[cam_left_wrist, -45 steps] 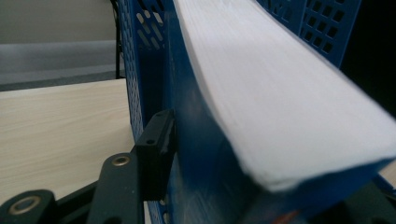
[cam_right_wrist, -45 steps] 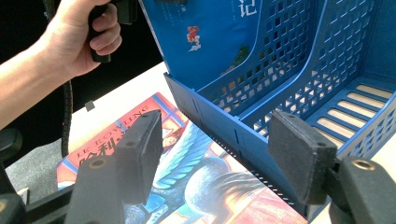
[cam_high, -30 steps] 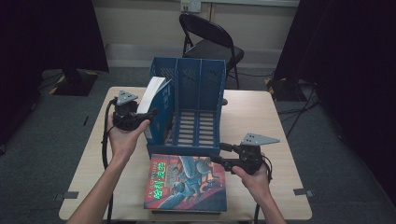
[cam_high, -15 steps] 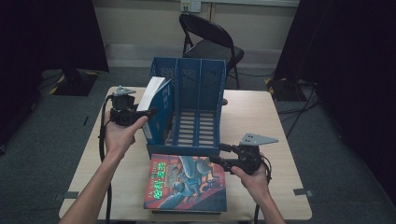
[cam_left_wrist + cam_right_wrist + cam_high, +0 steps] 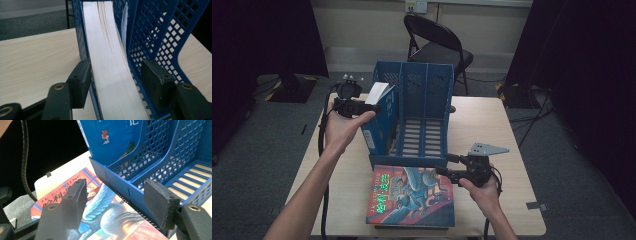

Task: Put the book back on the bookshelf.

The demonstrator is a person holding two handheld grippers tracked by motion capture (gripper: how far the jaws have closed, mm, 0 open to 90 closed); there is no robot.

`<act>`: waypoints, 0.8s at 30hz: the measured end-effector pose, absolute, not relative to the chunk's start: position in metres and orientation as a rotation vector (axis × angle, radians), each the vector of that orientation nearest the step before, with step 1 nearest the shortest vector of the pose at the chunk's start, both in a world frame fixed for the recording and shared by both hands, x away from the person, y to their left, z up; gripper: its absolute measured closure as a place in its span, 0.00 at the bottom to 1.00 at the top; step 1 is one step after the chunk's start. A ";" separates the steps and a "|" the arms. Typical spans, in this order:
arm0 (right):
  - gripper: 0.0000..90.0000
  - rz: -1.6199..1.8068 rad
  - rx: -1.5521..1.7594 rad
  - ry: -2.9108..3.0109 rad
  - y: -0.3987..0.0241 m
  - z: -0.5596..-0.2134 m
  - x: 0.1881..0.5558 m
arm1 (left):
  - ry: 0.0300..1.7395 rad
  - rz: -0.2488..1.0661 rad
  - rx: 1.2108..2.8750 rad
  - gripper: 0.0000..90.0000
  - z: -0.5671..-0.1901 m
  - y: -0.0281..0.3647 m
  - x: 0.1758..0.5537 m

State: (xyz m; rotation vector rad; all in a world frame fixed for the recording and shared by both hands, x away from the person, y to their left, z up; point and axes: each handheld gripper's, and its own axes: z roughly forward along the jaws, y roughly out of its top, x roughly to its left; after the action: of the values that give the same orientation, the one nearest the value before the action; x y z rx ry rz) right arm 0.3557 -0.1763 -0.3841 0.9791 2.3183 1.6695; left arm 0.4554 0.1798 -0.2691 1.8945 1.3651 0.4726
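Note:
A blue three-slot file rack (image 5: 422, 95) stands mid-table. A blue-covered book (image 5: 379, 92) leans in its left slot, white page edges up. My left gripper (image 5: 369, 106) is at the book's top corner. In the left gripper view the page block (image 5: 107, 62) and the rack wall (image 5: 83, 37) lie between the jaws of the left gripper (image 5: 118, 82). Those jaws have just been opening, and the right pad (image 5: 156, 81) stands apart from the pages. My right gripper (image 5: 447, 165) is open at the rack's front lip (image 5: 120, 192), above a colourful book (image 5: 412, 197) lying flat.
The wooden table (image 5: 492, 125) has bare room right of the rack and along its left side. A black folding chair (image 5: 437, 40) stands behind the far edge. Each gripper trails a black cable toward the person.
The left hand has risen and moved toward the far side along the book's top edge. The right hand and the flat book have stayed put.

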 end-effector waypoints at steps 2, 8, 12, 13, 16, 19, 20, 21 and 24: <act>0.39 1.672 0.983 2.316 -0.177 -0.384 0.356 | 1.382 0.445 1.914 0.45 -0.269 0.180 0.460; 0.39 1.670 0.979 2.322 -0.176 -0.384 0.356 | 1.452 0.409 1.972 0.45 -0.273 0.173 0.470; 0.39 1.670 0.980 2.320 -0.176 -0.384 0.356 | 1.517 0.386 2.003 0.50 -0.272 0.169 0.477; 0.39 1.671 0.982 2.319 -0.176 -0.384 0.356 | 1.525 0.384 2.013 0.50 -0.271 0.168 0.478; 0.39 1.671 0.983 2.319 -0.177 -0.384 0.357 | 1.561 0.362 2.025 0.52 -0.270 0.166 0.482; 0.39 1.672 0.982 2.319 -0.176 -0.384 0.357 | 1.594 0.326 2.074 0.54 -0.270 0.163 0.489; 0.39 1.674 0.981 2.320 -0.177 -0.384 0.357 | 1.598 0.325 2.092 0.54 -0.270 0.162 0.490; 0.39 1.674 0.981 2.319 -0.177 -0.384 0.357 | 1.605 0.321 2.106 0.54 -0.270 0.161 0.492; 0.39 1.677 0.986 2.315 -0.178 -0.384 0.357 | 1.646 0.279 2.130 0.55 -0.273 0.159 0.498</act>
State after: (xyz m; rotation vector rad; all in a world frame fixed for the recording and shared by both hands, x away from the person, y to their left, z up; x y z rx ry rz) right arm 0.3569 -0.1784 -0.3840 0.9862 2.3152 1.6772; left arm 0.4984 0.1595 -0.2730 2.1295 1.6463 0.2792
